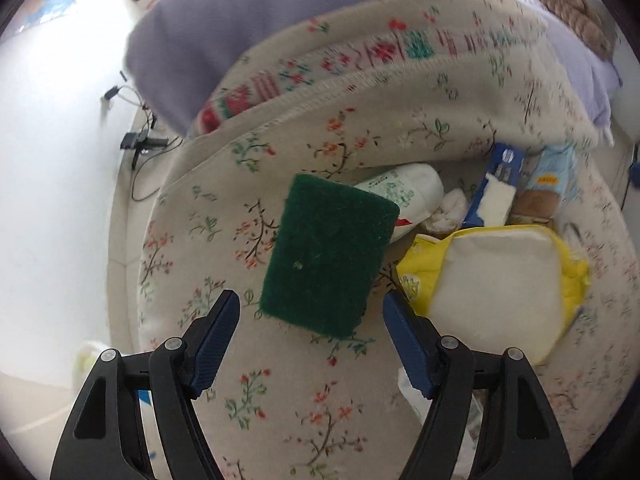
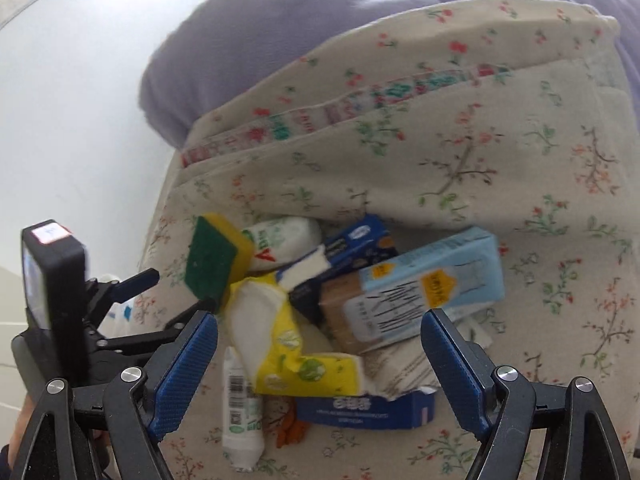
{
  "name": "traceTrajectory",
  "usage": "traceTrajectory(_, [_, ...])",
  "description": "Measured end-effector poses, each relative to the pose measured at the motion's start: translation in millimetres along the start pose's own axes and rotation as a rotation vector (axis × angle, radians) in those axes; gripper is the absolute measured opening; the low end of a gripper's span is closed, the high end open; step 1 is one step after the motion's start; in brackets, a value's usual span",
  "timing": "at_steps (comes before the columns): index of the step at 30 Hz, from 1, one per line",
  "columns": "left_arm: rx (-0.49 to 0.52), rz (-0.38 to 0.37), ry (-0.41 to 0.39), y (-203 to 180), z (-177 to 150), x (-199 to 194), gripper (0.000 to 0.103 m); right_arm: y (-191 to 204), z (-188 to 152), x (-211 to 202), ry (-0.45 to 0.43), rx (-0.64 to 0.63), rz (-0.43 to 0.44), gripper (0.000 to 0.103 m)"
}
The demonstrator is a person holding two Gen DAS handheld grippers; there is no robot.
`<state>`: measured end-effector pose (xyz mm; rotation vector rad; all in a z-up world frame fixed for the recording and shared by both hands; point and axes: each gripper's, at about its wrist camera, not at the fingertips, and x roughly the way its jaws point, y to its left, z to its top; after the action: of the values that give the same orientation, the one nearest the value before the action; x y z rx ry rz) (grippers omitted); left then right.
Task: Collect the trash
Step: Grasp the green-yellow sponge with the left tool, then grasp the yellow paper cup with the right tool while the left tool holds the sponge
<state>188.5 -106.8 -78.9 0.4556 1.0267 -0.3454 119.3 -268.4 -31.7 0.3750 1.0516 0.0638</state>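
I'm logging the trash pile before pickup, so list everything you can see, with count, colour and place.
sponge: one, green and yellow, pile's left edge
yellow pack: one, yellow and white, centre
light blue carton: one, right side
dark blue boxes: two, behind and in front of pack
white tubes: two, one behind sponge, one at front left
floral cloth: one, cream, under everything
purple bedding: behind
left hand-held gripper: open, over sponge
right hand-held gripper: open, over pile
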Motion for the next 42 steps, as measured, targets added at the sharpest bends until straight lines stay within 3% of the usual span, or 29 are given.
traceTrajectory(4, [0.031, 0.038, 0.03, -3, 4, 18, 0.077, -5, 1, 1, 0.013, -0.001, -0.012, 0.087])
traceTrajectory(8, [-0.008, 0.007, 0.051, 10, 5, 27, 0.076, -1, 0, 10, 0.035, -0.03, -0.023, 0.087])
traceTrajectory(9, [-0.018, -0.004, 0.049, 13, 5, 28, 0.072, 0, -1, 13, 0.042, -0.032, -0.022, 0.087])
traceTrajectory(10, [-0.027, -0.015, 0.041, 16, 5, 27, 0.059, 0, -1, 17, 0.057, -0.031, -0.016, 0.087])
traceTrajectory(19, [-0.14, -0.073, 0.063, 51, 1, 13, 0.057, 17, -7, 40, 0.112, -0.1, -0.008, 0.087])
traceTrajectory(29, [-0.304, -0.175, 0.06, 81, -26, -26, 0.057, 47, -17, 79, 0.177, -0.204, -0.071, 0.086])
traceTrajectory(31, [-0.322, -0.184, 0.049, 82, -33, -33, 0.057, 51, -20, 86, 0.191, -0.218, -0.09, 0.079])
traceTrajectory(34, [-0.335, -0.199, 0.042, 88, -39, -38, 0.057, 58, -28, 91, 0.208, -0.243, -0.096, 0.06])
traceTrajectory(36, [-0.336, -0.205, 0.032, 86, -41, -46, 0.057, 63, -32, 91, 0.206, -0.267, -0.1, 0.037])
traceTrajectory(38, [-0.34, -0.209, 0.022, 84, -43, -53, 0.057, 68, -35, 88, 0.195, -0.28, -0.098, 0.021])
traceTrajectory(42, [-0.36, -0.22, 0.003, 91, -47, -60, 0.057, 76, -41, 80, 0.164, -0.285, -0.068, 0.016])
